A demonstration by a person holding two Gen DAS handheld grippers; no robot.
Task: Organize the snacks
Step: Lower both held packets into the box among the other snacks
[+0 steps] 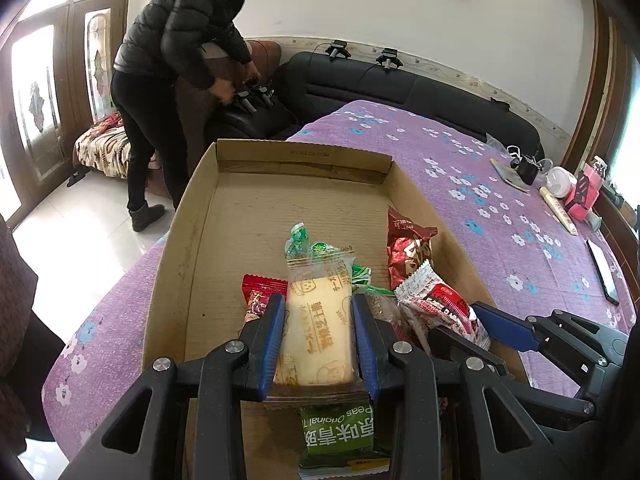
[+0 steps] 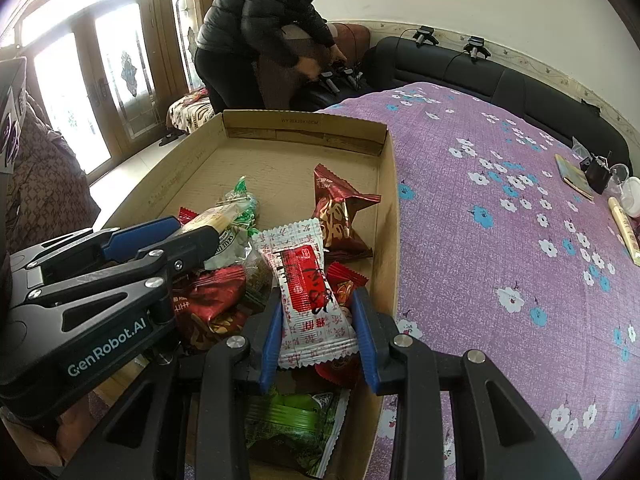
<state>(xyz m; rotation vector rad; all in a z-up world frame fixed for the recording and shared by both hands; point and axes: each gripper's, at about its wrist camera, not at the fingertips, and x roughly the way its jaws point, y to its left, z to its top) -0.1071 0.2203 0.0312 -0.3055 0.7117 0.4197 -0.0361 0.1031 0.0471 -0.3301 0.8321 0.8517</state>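
Observation:
A shallow cardboard box (image 1: 304, 162) (image 2: 308, 128) lies on a purple flowered cloth, with snack packs heaped at its near end. My left gripper (image 1: 319, 316) is shut on a pale yellow cake in a clear wrapper (image 1: 318, 320), held over the box; the same cake (image 2: 218, 216) shows in the right wrist view. My right gripper (image 2: 317, 312) is shut on a white and red sachet (image 2: 306, 280), which also shows in the left wrist view (image 1: 436, 300). A dark red pack (image 1: 408, 250) (image 2: 340, 216) lies by the right wall. A green pea pack (image 1: 340, 440) lies under the left gripper.
The box's far half is bare cardboard. A person in a black jacket (image 1: 180, 40) bends over a dark sofa (image 1: 400, 88) behind the table. A phone (image 1: 604, 270), a cream tube (image 1: 558, 210) and small items sit at the cloth's right edge.

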